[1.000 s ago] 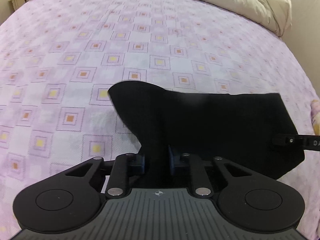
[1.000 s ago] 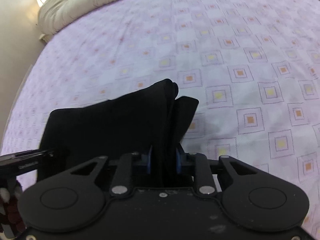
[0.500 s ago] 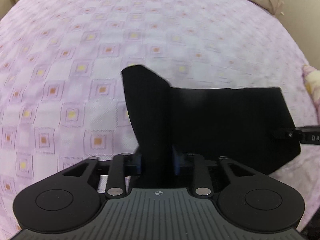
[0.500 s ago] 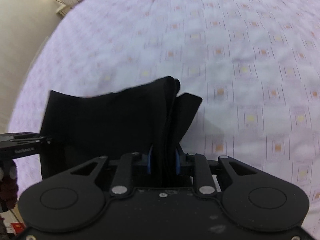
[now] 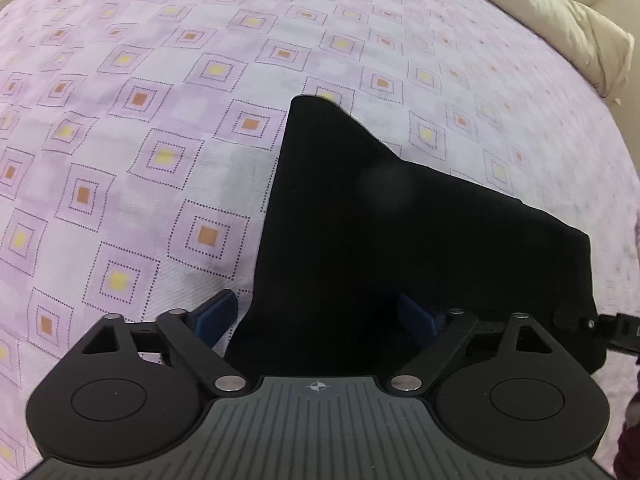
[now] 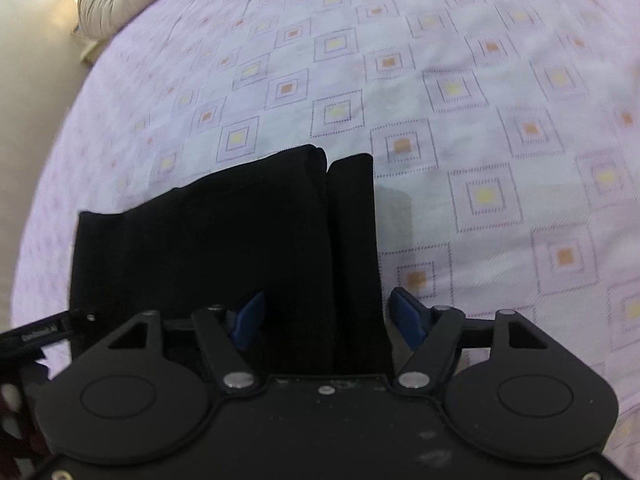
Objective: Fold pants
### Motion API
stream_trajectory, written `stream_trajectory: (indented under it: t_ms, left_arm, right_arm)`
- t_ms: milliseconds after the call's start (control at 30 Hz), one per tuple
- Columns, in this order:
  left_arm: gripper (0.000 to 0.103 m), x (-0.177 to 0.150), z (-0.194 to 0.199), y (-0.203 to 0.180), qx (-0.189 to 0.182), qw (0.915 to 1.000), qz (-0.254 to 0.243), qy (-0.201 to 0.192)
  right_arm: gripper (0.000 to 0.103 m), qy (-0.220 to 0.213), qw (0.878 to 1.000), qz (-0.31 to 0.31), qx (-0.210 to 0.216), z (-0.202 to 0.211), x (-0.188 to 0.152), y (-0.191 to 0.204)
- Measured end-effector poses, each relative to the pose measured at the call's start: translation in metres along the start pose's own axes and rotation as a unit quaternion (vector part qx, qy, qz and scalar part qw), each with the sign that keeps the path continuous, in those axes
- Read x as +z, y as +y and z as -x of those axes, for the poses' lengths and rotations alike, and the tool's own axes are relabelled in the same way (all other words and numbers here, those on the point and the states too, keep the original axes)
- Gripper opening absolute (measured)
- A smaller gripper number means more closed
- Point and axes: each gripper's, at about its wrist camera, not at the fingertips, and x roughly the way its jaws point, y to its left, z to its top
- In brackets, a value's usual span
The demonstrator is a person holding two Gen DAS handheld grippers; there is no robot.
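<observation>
With both grips just let go, risks:
left gripper (image 5: 316,316): jaws just spread, pants (image 5: 400,248) loose between.
right gripper (image 6: 328,316): same; I could snag the folds (image 6: 348,240) pulling off the bed (image 6: 480,120).

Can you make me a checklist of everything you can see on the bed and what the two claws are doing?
Surface: purple bedspread with square pattern.
Job's things: black pants, folded into a stack on the bedspread.
Clutter: nothing seen.
Claws: left claw and right claw have just been opening; pants lie between their blue pads, not pinched.
Cables: nothing seen.
Surroundings: cream duvet at the bed's far edge.
</observation>
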Motion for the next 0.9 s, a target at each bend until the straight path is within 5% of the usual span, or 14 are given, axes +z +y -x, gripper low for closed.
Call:
stream_trajectory:
  t_ms: [33, 100, 133, 200, 667, 900]
  left_arm:
    - [0.049, 0.000, 0.003, -0.003, -0.009, 0.9999, -0.005, -0.007]
    - [0.034, -0.003, 0.011, -0.008, -0.014, 0.9997, -0.010, -0.018]
    - [0.028, -0.005, 0.015, -0.011, -0.011, 0.9995, -0.018, -0.025]
    - [0.024, -0.008, 0.024, -0.017, -0.002, 0.9988, -0.036, -0.034]
    - [0.020, -0.017, 0.071, -0.001, -0.015, 0.9978, -0.061, -0.023]
    - [0.019, 0.036, 0.080, 0.010, -0.016, 0.9968, -0.058, -0.053]
  right_arm:
    - [0.056, 0.001, 1.000, 0.008, 0.001, 0.003, -0.002, 0.004]
    - [0.038, -0.007, 1.000, 0.026, -0.001, 0.014, -0.005, 0.012]
    - [0.029, -0.010, 1.000, 0.029, 0.004, 0.023, -0.007, 0.016]
    - [0.027, -0.020, 0.999, 0.026, 0.008, 0.037, -0.010, 0.021]
    - [0.025, -0.016, 0.998, 0.058, 0.000, 0.075, -0.047, 0.053]
    - [0.024, -0.054, 0.995, 0.078, 0.000, 0.068, 0.002, 0.088]
